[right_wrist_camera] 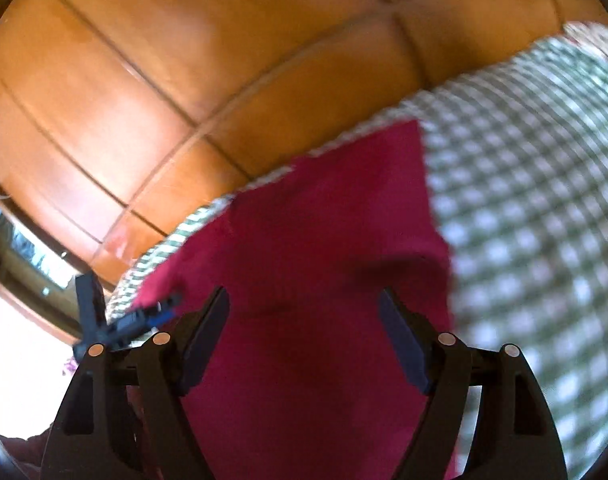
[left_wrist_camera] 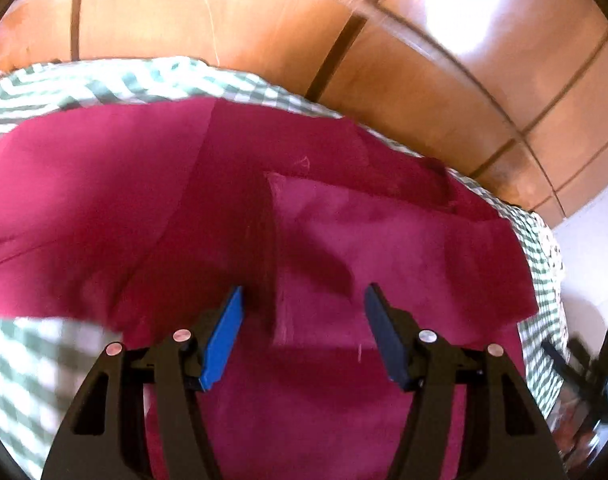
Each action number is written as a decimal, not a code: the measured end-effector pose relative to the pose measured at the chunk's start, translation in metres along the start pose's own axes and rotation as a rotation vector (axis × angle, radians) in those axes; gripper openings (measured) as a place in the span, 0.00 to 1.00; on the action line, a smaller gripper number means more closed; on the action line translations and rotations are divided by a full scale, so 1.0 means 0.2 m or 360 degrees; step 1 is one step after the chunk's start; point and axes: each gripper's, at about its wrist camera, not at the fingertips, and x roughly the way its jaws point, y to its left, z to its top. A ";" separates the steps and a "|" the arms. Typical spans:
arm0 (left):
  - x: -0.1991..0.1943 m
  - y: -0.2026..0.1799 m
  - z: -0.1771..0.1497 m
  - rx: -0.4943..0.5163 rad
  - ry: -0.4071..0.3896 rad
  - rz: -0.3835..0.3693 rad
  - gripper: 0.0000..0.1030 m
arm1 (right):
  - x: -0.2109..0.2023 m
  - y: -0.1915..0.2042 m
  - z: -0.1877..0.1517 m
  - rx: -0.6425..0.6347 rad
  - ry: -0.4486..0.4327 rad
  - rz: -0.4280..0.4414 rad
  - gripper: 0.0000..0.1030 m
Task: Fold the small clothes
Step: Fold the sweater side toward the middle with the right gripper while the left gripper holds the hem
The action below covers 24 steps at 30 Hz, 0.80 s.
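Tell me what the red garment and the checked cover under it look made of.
Red garment: soft matte fabric, apparently fleece or brushed knit, given its faintly fuzzy surface and limp folds. Checked cover: thin woven cloth, probably cotton, judging by the green-and-white gingham pattern; blur leaves the weave unclear.

Both views bright, heavy fisheye bending with dark vignette at the corners. Strong motion blur, worst in right wrist view; checked cloth [right_wrist_camera: 544, 220] smeared. Blown-out glare on wooden panels [left_wrist_camera: 464, 12], soft shadows on red garment [left_wrist_camera: 324, 264].
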 end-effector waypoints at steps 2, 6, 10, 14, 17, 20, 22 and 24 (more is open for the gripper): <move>0.02 -0.04 0.04 0.0024 -0.0011 0.0018 0.28 | 0.03 -0.04 -0.02 0.0061 0.0021 0.0061 0.74; -0.03 -0.15 0.14 0.0120 -0.0071 -0.0035 0.06 | 0.21 -0.06 0.03 0.0129 0.0062 0.0107 0.74; -0.20 -0.17 0.22 0.0111 -0.0253 -0.0096 0.06 | 0.24 -0.15 0.14 0.0234 -0.0158 -0.0051 0.74; -0.10 -0.14 0.22 0.0194 -0.0202 0.0138 0.06 | 0.28 -0.15 0.10 0.0192 -0.0053 -0.0057 0.74; 0.05 -0.09 0.17 0.0215 -0.0101 0.0286 0.09 | 0.28 -0.08 0.02 0.0028 0.0061 -0.0089 0.74; 0.08 -0.07 0.13 0.0212 -0.0125 0.0311 0.13 | 0.24 0.01 0.02 -0.0098 0.0106 -0.0060 0.74; 0.07 -0.06 0.13 0.0179 -0.0136 0.0301 0.19 | 0.22 0.11 0.06 -0.0210 0.0037 -0.0079 0.74; 0.06 -0.05 0.13 0.0154 -0.0147 0.0303 0.29 | 0.27 0.18 0.14 -0.0267 -0.0015 -0.0111 0.74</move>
